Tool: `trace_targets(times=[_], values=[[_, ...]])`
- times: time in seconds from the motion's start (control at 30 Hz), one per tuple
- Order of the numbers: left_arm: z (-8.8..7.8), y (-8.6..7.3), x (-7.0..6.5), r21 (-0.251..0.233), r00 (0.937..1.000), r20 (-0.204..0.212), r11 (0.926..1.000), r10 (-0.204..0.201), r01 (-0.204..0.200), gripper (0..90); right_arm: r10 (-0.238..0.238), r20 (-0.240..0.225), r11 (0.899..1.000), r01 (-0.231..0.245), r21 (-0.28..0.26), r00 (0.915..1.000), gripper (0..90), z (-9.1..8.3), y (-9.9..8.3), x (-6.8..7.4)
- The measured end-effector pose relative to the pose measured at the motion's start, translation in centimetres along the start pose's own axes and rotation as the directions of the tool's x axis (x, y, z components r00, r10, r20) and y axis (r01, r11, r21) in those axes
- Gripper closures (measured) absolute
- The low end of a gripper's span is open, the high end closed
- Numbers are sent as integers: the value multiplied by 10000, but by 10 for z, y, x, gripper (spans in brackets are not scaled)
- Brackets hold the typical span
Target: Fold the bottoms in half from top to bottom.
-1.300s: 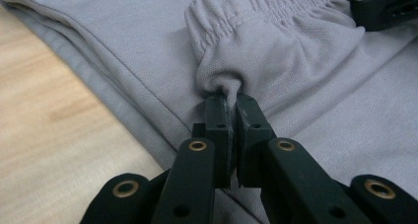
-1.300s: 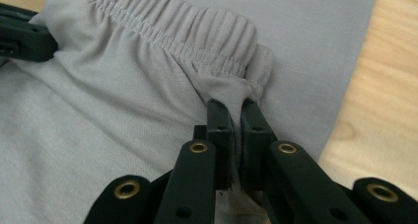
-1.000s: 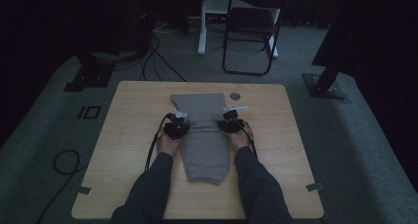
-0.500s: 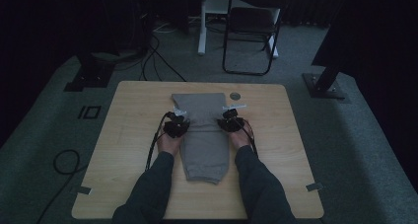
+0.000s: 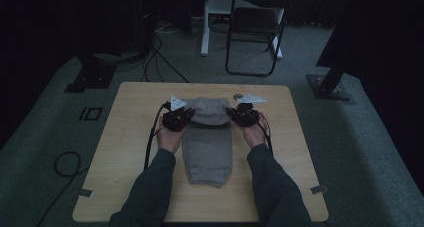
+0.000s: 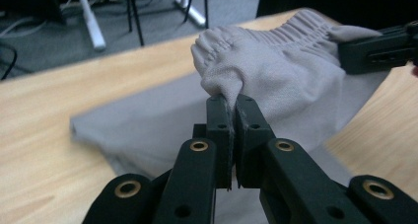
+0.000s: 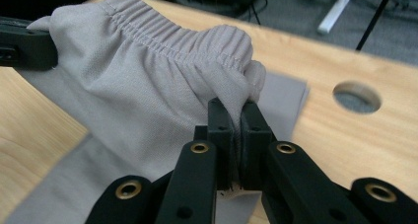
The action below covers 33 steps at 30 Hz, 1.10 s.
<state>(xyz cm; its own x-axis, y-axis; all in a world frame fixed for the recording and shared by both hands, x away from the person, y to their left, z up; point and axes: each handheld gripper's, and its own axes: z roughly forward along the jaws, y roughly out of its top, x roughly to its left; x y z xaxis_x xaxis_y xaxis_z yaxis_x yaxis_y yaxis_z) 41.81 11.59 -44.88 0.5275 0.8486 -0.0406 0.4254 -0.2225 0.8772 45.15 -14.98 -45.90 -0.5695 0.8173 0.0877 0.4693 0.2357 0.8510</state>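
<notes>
A grey garment with an elastic waistband [image 5: 207, 142] lies lengthwise on the wooden table [image 5: 125, 137]. Its waistband end is lifted above a flat grey layer that stays on the table. My left gripper [image 5: 186, 113] is shut on the left corner of the waistband [image 6: 281, 81], with cloth pinched between the jaws [image 6: 231, 103]. My right gripper [image 5: 234, 113] is shut on the other corner [image 7: 148, 86], gripping a fold of cloth [image 7: 235, 108]. Each gripper view also shows the other gripper across the stretched waistband: the right gripper [image 6: 379, 49] and the left gripper [image 7: 24, 46].
A round hole [image 5: 238, 96] is cut in the table just beyond the right gripper. A black folding chair [image 5: 255, 32] and a white stand [image 5: 205, 22] are on the floor behind the table. Cables [image 5: 65, 162] lie on the floor at the left.
Both hands have risen and moved slightly away from the person, carrying the pinched waistband up off the table. The lower end of the garment stays flat.
</notes>
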Motion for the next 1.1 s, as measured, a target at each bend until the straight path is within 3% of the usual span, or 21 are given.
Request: trace_targets(times=[0.13,0.3,0.33,0.37,0.4,0.47,0.57,0.67,0.7,0.8,0.83,0.9,0.97,1.03,1.1], values=[[-15,-4,-5,77,9992,245,9995,308,-310,864,-224,-332,9997,221,-107,9992,872,-19,-2,7],[-22,-35,-6,788,9968,658,9956,451,-503,860,-614,-755,9971,646,410,9953,870,-28,-31,24],[-22,-35,-6,788,9968,658,9956,451,-503,859,-614,-755,9971,646,410,9953,870,-28,-31,24],[-21,-52,-6,1168,9954,891,9922,343,-447,859,-751,-804,9950,800,600,9939,870,-27,-39,27],[-20,-61,-7,1347,9951,932,9899,320,-445,857,-943,-900,9896,1032,1003,9915,868,-24,-55,34],[-17,-79,-8,1679,9931,1166,9853,126,-322,854,-999,-1018,9837,1137,1393,9898,868,-19,-70,38],[-10,-101,-12,2372,9923,1224,9704,171,-459,845,-967,-1099,9730,1172,1987,9892,865,-12,-90,41],[-5,-116,-12,2665,9926,1214,9632,36,-361,841,-864,-1143,9646,1118,2388,9897,862,-6,-105,42],[-6,-118,-11,2566,9919,1263,9662,-92,-237,836,-849,-1153,9630,1112,2455,9897,860,-5,-109,42],[-9,-113,-9,2677,9914,1309,9631,-93,-263,748,-613,-1203,9664,890,2410,9908,784,-7,-110,39],[-12,-111,-8,2610,9908,1355,9647,-18,-340,722,-628,-1238,9653,917,2444,9903,720,-8,-110,38],[-18,-105,-5,2262,9904,1366,9740,-189,-126,700,-663,-1389,9667,981,2362,9881,642,-12,-107,37],[-21,-98,0,1985,9908,1315,9801,-332,65,688,-620,-1587,9756,934,1985,9854,596,-19,-102,35],[-21,-90,5,1914,9917,1208,9813,-429,192,679,-533,-1640,9852,786,1522,9850,569,-25,-95,31],[-17,-83,9,1859,9927,1100,9822,-495,284,680,-266,-1523,9912,459,1245,9880,603,-27,-86,25]])
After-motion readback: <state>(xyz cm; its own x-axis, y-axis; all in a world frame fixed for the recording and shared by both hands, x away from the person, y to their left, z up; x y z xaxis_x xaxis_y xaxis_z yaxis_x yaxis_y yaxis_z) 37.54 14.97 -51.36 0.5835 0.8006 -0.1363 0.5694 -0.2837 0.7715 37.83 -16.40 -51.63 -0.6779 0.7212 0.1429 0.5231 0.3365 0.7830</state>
